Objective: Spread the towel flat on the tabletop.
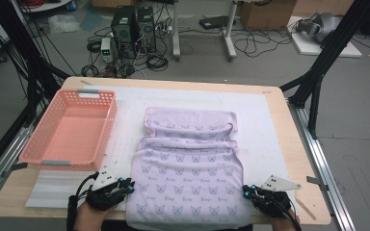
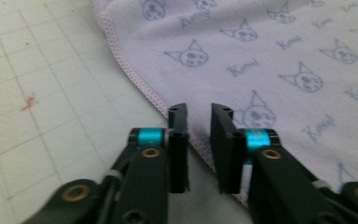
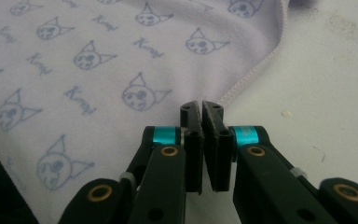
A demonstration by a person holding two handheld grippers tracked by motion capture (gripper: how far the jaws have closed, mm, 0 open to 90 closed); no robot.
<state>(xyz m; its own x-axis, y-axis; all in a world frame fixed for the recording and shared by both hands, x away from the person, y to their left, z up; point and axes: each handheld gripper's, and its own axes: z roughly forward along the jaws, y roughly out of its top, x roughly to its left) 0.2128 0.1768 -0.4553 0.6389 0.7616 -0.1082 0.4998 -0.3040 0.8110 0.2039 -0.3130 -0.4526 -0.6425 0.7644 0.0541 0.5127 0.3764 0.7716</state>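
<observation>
Surface [image 1: 296, 159] bears a light, limp towel [image 1: 188, 163] spread flat beside the basket [image 1: 107, 126], best held by its hems, where my left gripper [image 2: 198, 112] and right gripper [image 3: 200, 105] have jaws pinched shut near its near corners.

L gripper [image 1: 129, 186] low at near-left, pointing inward to the right, jaws nearly together w/ a narrow gap. R gripper [image 1: 246, 191] low at near-right, pointing inward to the left, jaws pressed together. Both hands enter from bottom edge, forearms barely in view.
</observation>
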